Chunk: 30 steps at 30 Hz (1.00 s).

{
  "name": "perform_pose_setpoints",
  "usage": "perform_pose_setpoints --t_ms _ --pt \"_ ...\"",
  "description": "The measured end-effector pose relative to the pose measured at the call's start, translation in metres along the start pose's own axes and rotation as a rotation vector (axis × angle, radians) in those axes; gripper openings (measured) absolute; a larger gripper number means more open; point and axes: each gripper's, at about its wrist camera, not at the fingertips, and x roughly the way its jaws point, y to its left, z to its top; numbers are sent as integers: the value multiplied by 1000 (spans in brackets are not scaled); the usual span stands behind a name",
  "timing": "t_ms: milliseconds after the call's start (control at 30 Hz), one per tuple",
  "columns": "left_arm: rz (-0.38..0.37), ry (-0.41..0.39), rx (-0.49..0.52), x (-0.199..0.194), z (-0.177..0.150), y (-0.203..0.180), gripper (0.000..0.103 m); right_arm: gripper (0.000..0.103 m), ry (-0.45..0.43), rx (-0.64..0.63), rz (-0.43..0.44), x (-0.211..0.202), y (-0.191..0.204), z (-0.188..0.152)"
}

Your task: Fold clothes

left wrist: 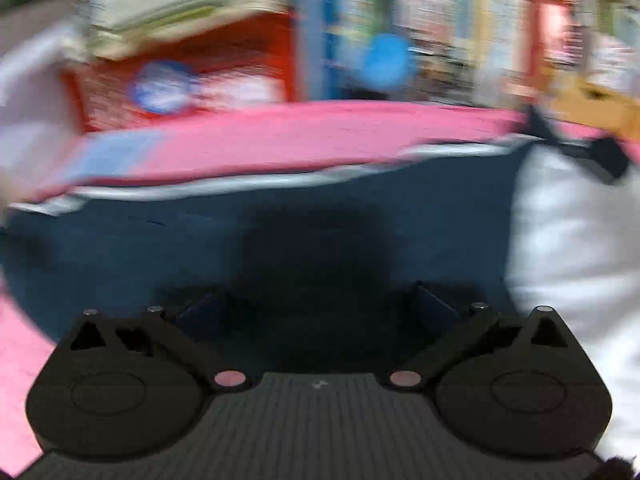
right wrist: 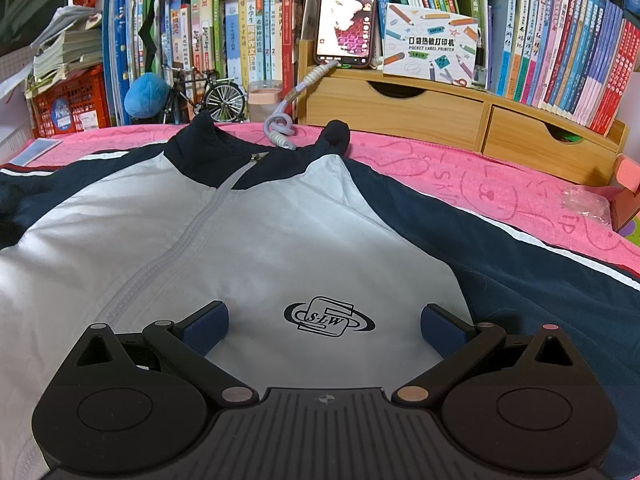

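Note:
A white and navy zip jacket (right wrist: 256, 232) lies spread face up on a pink cloth (right wrist: 460, 172), collar toward the books. My right gripper (right wrist: 324, 320) hovers open over its white chest, the blue pads either side of a printed logo (right wrist: 329, 317). The left wrist view is blurred. There my left gripper (left wrist: 316, 308) stands open above the jacket's navy sleeve (left wrist: 240, 232), white body panel (left wrist: 572, 240) at right, with nothing between the fingers.
Behind the pink cloth stand rows of books (right wrist: 560, 40), a wooden drawer unit (right wrist: 440, 116) with a phone (right wrist: 347, 16) leaning on it, a red crate (right wrist: 68, 100), a model bicycle (right wrist: 212, 96) and a blue plush (right wrist: 146, 94). A coiled cable (right wrist: 280, 128) lies near the collar.

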Motion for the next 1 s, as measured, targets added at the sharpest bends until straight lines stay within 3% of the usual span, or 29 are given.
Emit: perform_pose_setpoints --t_ms 33,100,133,167,200,333,400,467,533,633,700,733,767,833,933,1000 --pt "108 17 -1 6 7 9 103 103 1 0 3 0 -1 0" --pt "317 52 -6 18 20 28 89 103 3 3 8 1 -2 0" --pt "338 76 -48 17 26 36 67 103 6 0 7 1 -3 1" --pt "282 59 -95 9 31 40 59 103 13 -8 1 0 -3 3" --pt "224 41 -137 0 35 42 59 103 18 -12 -11 -1 -4 4" --pt "-130 -89 -39 -49 43 -11 67 101 -6 41 -32 -19 -8 9" --pt "-313 -45 57 -56 40 -56 67 96 26 39 -9 -20 -3 12" --pt "-412 -1 190 -50 37 -105 69 94 52 0 -1 -15 8 14" --pt "-369 20 315 -25 35 -144 68 94 57 -51 -46 -1 17 17" --pt "-303 -12 244 24 56 -154 81 95 48 -16 -86 24 9 32" --pt "-227 -13 169 55 76 -147 83 96 43 30 -116 45 -5 46" --pt "-188 -16 135 70 86 -143 92 101 39 51 -132 55 -13 52" --pt "-140 -42 144 82 93 -142 100 102 35 73 -149 65 -21 59" --pt "-60 -71 126 106 104 -136 103 103 33 121 -164 84 -35 72" --pt "-94 -8 -37 130 121 -113 103 103 34 183 -193 109 -54 89" --pt "-107 20 -76 129 123 -106 103 103 36 214 -207 120 -64 98"
